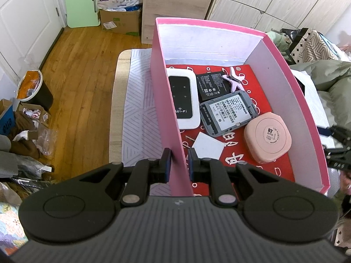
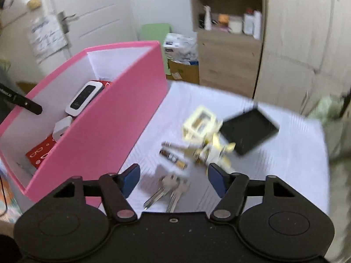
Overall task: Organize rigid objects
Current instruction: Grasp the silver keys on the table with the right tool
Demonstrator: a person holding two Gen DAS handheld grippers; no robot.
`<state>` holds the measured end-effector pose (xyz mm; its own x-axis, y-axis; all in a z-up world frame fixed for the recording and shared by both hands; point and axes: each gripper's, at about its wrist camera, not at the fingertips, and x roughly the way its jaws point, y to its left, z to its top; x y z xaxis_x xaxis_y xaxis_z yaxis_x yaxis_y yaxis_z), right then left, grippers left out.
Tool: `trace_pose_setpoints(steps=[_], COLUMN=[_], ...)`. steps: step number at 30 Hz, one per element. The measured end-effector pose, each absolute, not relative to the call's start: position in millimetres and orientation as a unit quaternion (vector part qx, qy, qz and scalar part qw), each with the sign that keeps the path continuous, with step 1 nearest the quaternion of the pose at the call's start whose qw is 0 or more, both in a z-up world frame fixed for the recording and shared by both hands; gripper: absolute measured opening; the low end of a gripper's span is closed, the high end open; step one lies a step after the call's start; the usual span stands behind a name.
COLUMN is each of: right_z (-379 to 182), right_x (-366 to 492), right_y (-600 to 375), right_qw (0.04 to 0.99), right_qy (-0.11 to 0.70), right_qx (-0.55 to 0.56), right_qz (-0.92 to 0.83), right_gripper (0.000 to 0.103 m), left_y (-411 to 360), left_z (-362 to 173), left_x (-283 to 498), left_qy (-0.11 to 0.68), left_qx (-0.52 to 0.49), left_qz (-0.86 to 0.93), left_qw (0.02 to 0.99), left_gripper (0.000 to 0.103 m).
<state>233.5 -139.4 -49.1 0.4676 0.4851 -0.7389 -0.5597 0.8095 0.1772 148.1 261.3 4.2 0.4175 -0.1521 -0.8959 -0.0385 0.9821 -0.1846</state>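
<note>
Inside, the pink box holds two routers, one battery.

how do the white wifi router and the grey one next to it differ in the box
The white wifi router lies face up, showing a glossy black panel; the grey router lies with its back open, showing a barcode label. The white one sits against the pink box wall, the grey one nearer the middle. Both are flat, rounded rectangles.

Left gripper, right gripper: black linkage bodies, silver pivot pins, blue-padded fingers.
</note>
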Motion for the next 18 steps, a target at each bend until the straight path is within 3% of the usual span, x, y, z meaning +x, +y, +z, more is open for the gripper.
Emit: trace_pose_setpoints(steps=[11, 13, 14, 15, 18], right_z=[-85.8, -85.8, -85.0, -83.7, -77.3], right_x=[221.2, 220.4, 219.8, 218.9, 216.3], right_y=[-118.7, -117.7, -118.6, -118.6, -121.1], right_qw=[0.880, 0.881, 0.880, 0.881, 0.882], right_qy=[0.389, 0.379, 0.378, 0.376, 0.370], right_qx=[-0.067, -0.079, -0.076, -0.078, -0.075], right_qz=[0.264, 0.272, 0.277, 0.276, 0.283], right_gripper=[0.065, 0.056, 0.037, 0.031, 0.030], left_y=[259.7, 258.0, 256.3, 256.0, 256.7], left_z=[3.7, 3.5, 3.7, 3.9, 4.5], left_x=[147.9, 147.1, 146.4, 146.0, 145.9], left_qy=[0.540, 0.540, 0.539, 0.539, 0.539], left_qx=[-0.098, -0.098, -0.096, -0.095, -0.098], left_qz=[-0.031, -0.032, -0.031, -0.031, -0.032], left_qw=[0.835, 0.835, 0.836, 0.836, 0.836], left_gripper=[0.015, 0.015, 0.015, 0.015, 0.015])
